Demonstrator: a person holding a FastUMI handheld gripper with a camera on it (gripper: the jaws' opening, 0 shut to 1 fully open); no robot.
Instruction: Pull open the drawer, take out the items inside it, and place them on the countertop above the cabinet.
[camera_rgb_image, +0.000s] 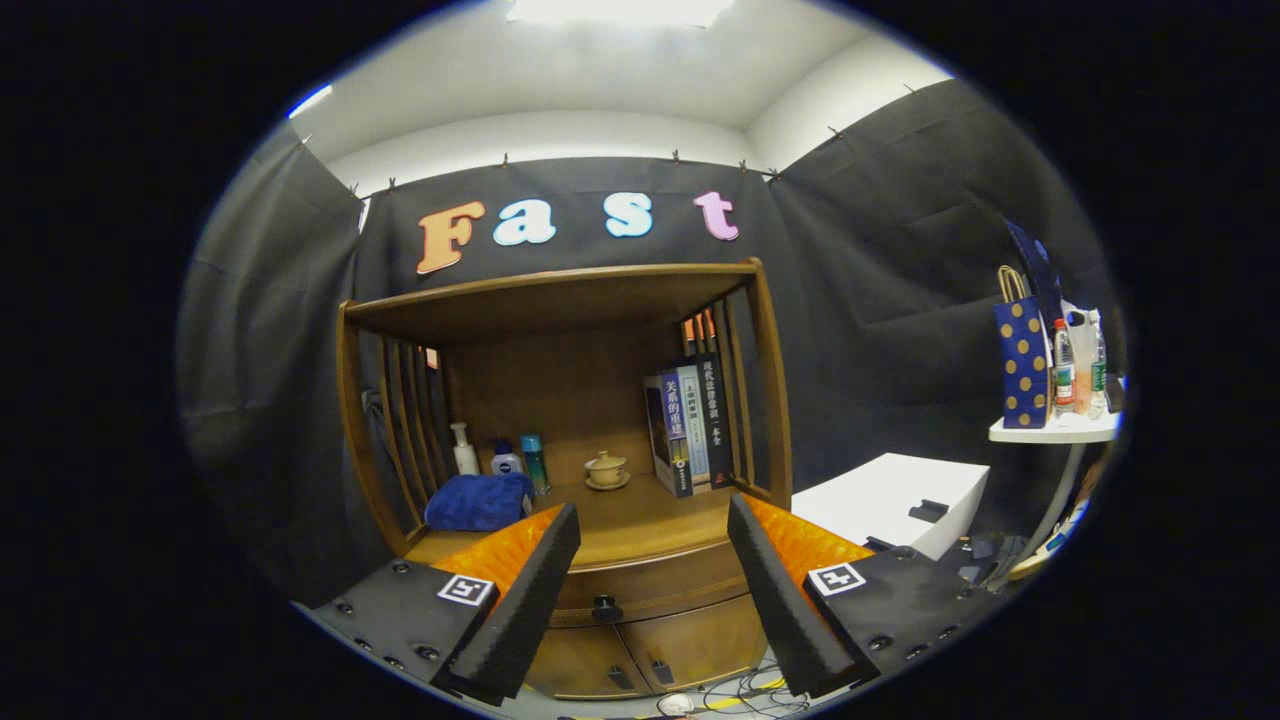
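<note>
Here the gripper (655, 560) is held level in front of a wooden cabinet (570, 420), aimed slightly downward at its front, with its two fingers spread wide and nothing between them. Framed in the gap between the fingertips is the closed drawer (650, 580), whose dark round knob (606, 607) sits just ahead of and slightly below the fingers, nearer the left one; neither finger touches it. Below the drawer are two cabinet doors (640, 655), each with a small dark handle, also closed.

Above the drawer runs the countertop (640, 520), beyond the fingers, under an open shelf frame with slatted sides. On it, at the left, lies a folded blue towel (478, 502), with three small bottles (505, 455) standing behind it near the back panel. A pale lidded teacup on a saucer (607, 470) stands near the middle, and a row of upright books (688, 425) leans against the right slats.

To the right of the cabinet stands a white box (890, 500), and farther right a small white table (1050, 432) carries a dotted blue gift bag (1022, 365) and some bottles. Cables (730, 692) lie on the floor below the cabinet.
</note>
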